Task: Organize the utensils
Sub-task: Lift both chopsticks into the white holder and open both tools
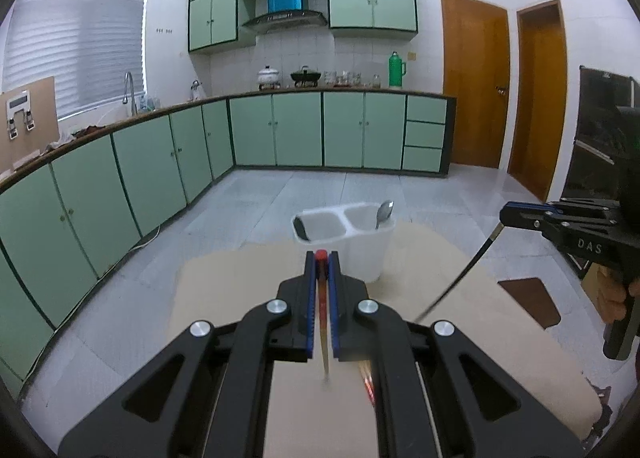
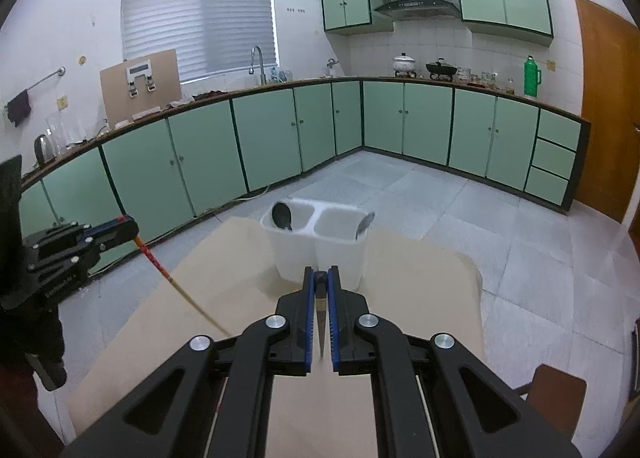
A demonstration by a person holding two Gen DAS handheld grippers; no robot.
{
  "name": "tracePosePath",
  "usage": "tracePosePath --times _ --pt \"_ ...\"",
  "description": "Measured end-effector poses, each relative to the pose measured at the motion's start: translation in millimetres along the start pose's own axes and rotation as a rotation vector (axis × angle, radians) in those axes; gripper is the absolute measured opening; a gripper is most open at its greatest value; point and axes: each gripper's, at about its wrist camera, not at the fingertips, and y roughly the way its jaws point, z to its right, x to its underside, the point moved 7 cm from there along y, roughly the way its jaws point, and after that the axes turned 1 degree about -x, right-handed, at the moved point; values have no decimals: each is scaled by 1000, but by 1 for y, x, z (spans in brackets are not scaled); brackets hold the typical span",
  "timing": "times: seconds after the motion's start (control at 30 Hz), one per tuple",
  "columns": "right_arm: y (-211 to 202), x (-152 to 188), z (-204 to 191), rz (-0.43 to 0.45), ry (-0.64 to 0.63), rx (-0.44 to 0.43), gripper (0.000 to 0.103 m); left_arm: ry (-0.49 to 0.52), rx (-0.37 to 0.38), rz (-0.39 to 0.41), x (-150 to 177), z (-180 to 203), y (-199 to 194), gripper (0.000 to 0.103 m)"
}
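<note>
Left gripper (image 1: 321,258): I have its jaws closed tight on a red-topped chopstick (image 1: 322,322), which hangs down between the pads with its pale tip over the table.
Right gripper (image 2: 321,276): I have it clamped just as tight on a dark chopstick (image 2: 321,322), tip pointing back down toward me.
Holder (image 1: 360,242): white two-compartment caddy, dead ahead at 12 o'clock from both cameras, standing on the tan table (image 1: 224,290).
Left compartment: a dark ladle head (image 2: 282,215) leans at its far-left rim.
Right compartment: a metal spoon (image 1: 385,213) stands bowl-up against the right wall.
Cross-view: from the left camera my right gripper sits at 3 o'clock, its chopstick slanting down toward 7 o'clock; from the right camera the left gripper sits at 9 o'clock.
Loose item: another red-patterned chopstick (image 1: 369,382) lies on the table under the left gripper, at 5 o'clock.
</note>
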Motion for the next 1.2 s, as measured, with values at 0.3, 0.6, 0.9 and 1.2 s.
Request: tracePosePath --times 0.3,0.6,0.9,1.2 --pt "-14 -67 -2 85 -53 -12 6 9 30 100 -52 2 4 5" --pt "-11 -162 -7 242 -80 -1 6 13 29 243 -136 9 30 5" --pt "54 -177 5 244 -53 20 6 -7 22 217 -142 10 100 5" --pt "121 -141 27 127 -2 30 6 -30 41 102 -105 2 167 5"
